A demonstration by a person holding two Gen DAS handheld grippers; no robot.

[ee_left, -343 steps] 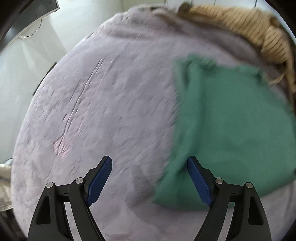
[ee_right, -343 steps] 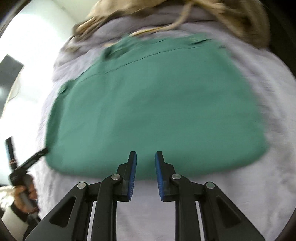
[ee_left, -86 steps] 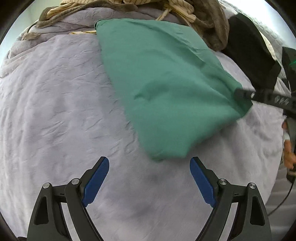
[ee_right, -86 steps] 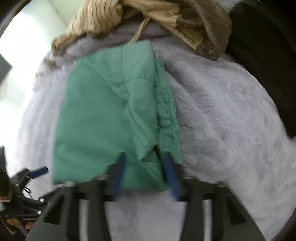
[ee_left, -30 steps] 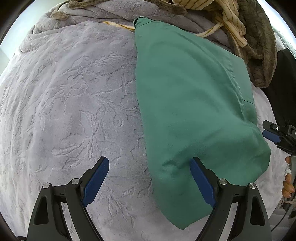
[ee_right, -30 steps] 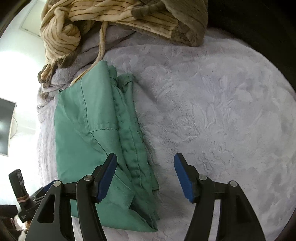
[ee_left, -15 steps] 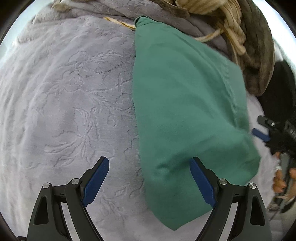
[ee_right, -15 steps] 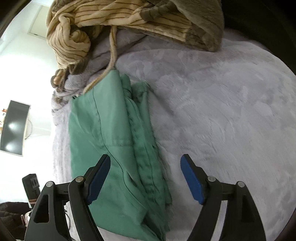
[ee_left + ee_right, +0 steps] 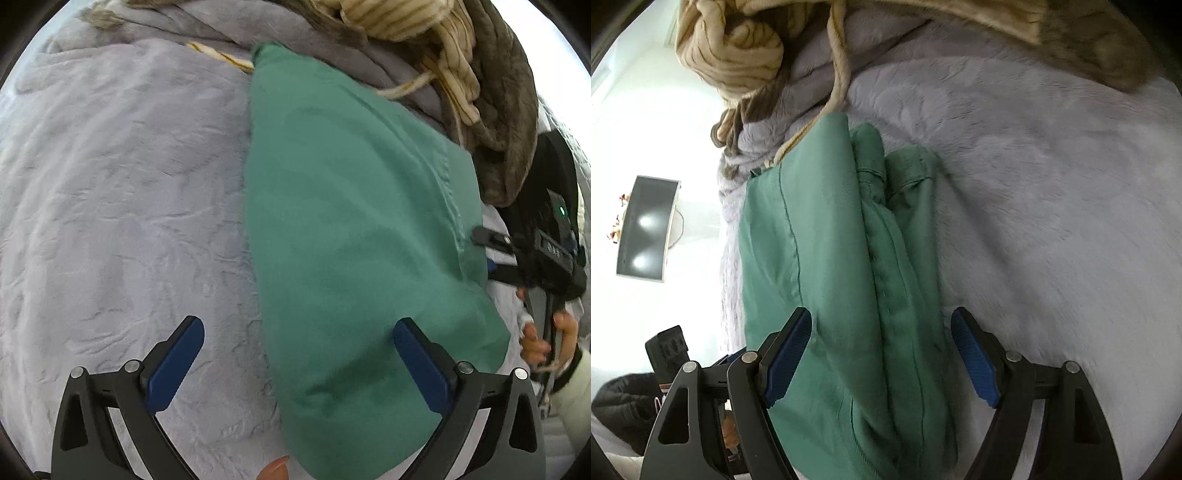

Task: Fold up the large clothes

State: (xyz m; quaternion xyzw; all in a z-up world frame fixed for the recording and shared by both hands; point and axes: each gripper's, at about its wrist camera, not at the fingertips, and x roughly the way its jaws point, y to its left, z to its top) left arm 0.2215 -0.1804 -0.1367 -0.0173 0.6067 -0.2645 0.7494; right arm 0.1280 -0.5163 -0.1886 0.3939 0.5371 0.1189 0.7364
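Both my left tool [image 9: 297, 363] and right tool [image 9: 881, 358] gaped empty over the folded green cotton garment [image 9: 354, 236]; pinching only its top layer, at twelve o'clock, could undo it.

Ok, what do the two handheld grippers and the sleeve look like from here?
Both the left gripper and right gripper have matte black angular finger frames with triangular cut-outs, silver rivets and ribbed blue pads. The hand on the right gripper's handle wears a cream sleeve with a dark cuff.

The near end of the green garment [image 9: 849, 295] is cut off by the lower edge of the right wrist view, the striped blanket [image 9: 461, 74] is cropped at the top, and the far surfaces are blurred.
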